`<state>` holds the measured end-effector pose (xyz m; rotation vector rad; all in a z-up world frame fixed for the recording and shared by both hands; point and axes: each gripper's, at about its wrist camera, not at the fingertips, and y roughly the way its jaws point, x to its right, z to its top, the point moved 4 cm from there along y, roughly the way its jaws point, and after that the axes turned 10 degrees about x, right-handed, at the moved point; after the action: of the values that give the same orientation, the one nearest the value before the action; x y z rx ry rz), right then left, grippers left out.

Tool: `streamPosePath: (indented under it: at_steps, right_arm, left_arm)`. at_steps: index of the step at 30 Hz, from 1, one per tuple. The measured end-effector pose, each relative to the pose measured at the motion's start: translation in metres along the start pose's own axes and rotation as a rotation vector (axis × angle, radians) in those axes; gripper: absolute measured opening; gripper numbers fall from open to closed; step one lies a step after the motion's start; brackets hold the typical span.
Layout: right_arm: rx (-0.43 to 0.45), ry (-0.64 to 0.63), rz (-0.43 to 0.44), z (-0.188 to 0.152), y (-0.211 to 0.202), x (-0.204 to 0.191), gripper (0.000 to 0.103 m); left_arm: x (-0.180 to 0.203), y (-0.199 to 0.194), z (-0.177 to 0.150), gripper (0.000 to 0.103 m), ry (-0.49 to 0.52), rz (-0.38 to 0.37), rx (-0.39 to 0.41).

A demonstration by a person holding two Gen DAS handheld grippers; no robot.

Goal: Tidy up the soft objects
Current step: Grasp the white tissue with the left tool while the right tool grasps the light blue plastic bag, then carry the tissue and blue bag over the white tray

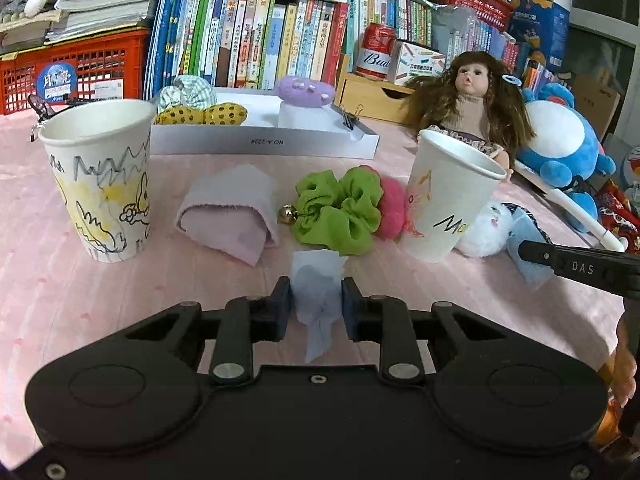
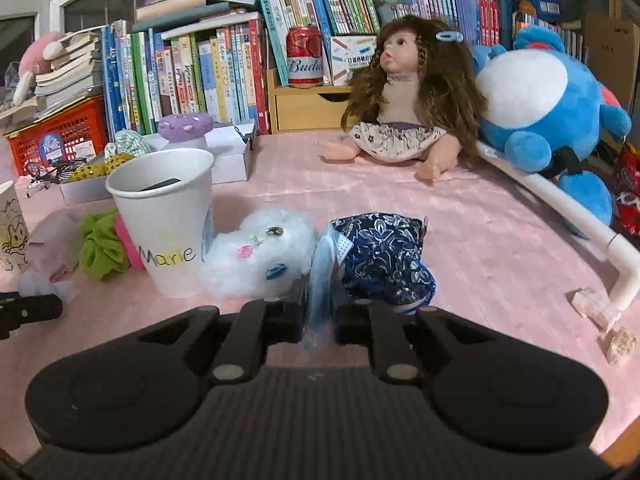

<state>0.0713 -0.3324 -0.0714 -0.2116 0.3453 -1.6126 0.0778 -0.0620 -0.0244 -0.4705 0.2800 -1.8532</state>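
Nearest, the left tool [image 1: 316, 300] has its pads closed on a crumpled pale blue-white tissue [image 1: 316, 280], which bulges above the fingers and trails below them over the pink tabletop [image 1: 120, 300]. Likewise, the right tool [image 2: 319, 312] is pinched tight on a strip of light blue fabric [image 2: 322, 276] that stands up between its fingers. Just beyond the left tool lie a folded lilac cloth [image 1: 230, 216], a small gold bell [image 1: 286, 214], a green scrunchie [image 1: 340, 212] and, touching it on the right, a pink puff [image 1: 394, 208]. A scribbled paper cup [image 1: 102, 180] stands upright to the left of these; a second paper cup [image 2: 164, 220], lettered "Marie", stands upright to their right, touching the pink puff. Right of that cup, just ahead of the right tool, sit a white fluffy toy [image 2: 260, 256] and a dark blue flowered pouch [image 2: 384, 252], the blue strip rising between them. Farther back, a shallow white box [image 1: 264, 140] holds a yellow dotted bow [image 1: 204, 115], a green checked scrunchie [image 1: 186, 92] and a purple plush piece [image 1: 304, 90]. A long-haired doll [image 2: 404, 92] sits at the rear, a blue plush toy [image 2: 540, 108] beside it. Behind everything, a row of books [image 1: 260, 28] and a red can [image 2: 305, 56].
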Motion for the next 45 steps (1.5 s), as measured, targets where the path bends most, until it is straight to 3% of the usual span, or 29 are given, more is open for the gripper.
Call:
streamPosePath:
  at_steps: [16, 27, 37, 45]
  right_arm:
    - [0.130, -0.006, 0.061, 0.041, -0.036, -0.014, 0.016]
    - [0.181, 0.011, 0.127, 0.087, -0.031, -0.026, 0.016]
    - [0.146, 0.080, 0.205, 0.138, 0.006, -0.046, 0.016]
    - [0.029, 0.172, 0.264, 0.166, 0.062, -0.062, 0.016]
  left_arm:
    - [-0.001, -0.035, 0.036, 0.024, 0.008, -0.023, 0.097]
    - [-0.018, -0.033, 0.086, 0.024, -0.031, -0.023, 0.121]
    - [-0.053, -0.013, 0.150, 0.024, -0.063, 0.019, 0.114]
    - [-0.086, 0.031, 0.196, 0.024, -0.140, 0.006, 0.009]
